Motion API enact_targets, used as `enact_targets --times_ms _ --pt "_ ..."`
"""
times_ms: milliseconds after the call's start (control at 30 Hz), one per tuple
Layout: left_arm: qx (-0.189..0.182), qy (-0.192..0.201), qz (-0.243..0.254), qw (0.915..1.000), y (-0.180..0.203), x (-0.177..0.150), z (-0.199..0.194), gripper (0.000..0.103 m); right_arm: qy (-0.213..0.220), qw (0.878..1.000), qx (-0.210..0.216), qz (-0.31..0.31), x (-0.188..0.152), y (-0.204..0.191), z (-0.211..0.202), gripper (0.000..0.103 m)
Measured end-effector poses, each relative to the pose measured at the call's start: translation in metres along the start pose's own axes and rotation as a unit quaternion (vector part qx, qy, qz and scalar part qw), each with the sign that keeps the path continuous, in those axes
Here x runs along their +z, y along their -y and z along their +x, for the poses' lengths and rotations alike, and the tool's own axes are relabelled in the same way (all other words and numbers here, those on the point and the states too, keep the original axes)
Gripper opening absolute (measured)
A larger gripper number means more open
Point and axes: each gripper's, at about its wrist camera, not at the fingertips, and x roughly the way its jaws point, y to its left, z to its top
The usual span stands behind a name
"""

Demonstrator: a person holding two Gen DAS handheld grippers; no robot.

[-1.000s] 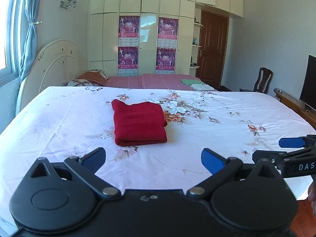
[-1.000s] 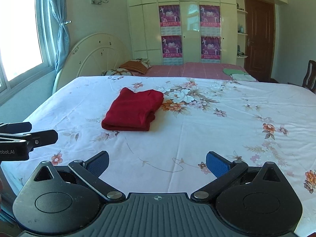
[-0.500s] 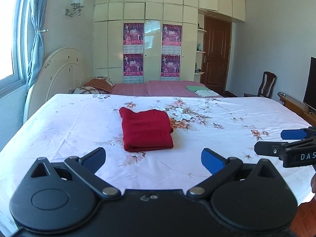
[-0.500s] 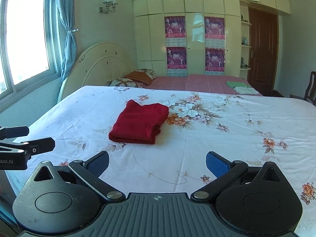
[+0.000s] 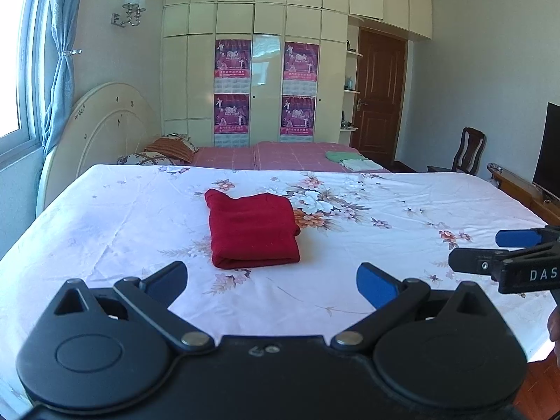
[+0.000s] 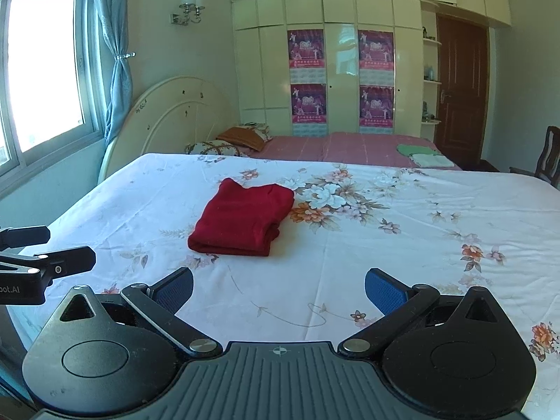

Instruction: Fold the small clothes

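Dark red knit garment [image 5: 253, 230] lies folded in a neat rectangle mid-bed on the white floral bedsheet [image 5: 385, 245]. Left gripper [image 5: 271, 280] and right gripper [image 6: 279, 288] hover near the bed edge, fingers released, empty. Folding looks done; nothing unfolded in sight

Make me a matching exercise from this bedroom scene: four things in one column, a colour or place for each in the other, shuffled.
Things:
1. garment
2. curtain
3. door
4. chair

Descriptions:
A. blue, by the window
B. dark red, folded on the floral sheet
C. beyond the bed's far right corner
D. brown, shut, beside the wardrobe

Pairs: 1-B, 2-A, 3-D, 4-C
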Motion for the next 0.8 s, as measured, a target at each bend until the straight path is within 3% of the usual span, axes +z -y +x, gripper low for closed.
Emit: enact_targets --times_ms 800 --pt "-0.002 0.001 0.002 1.0000 0.0027 0.0024 0.0017 0.103 0.004 1.000 -0.006 0.008 0.0024 0.0094 -0.0039 0.103"
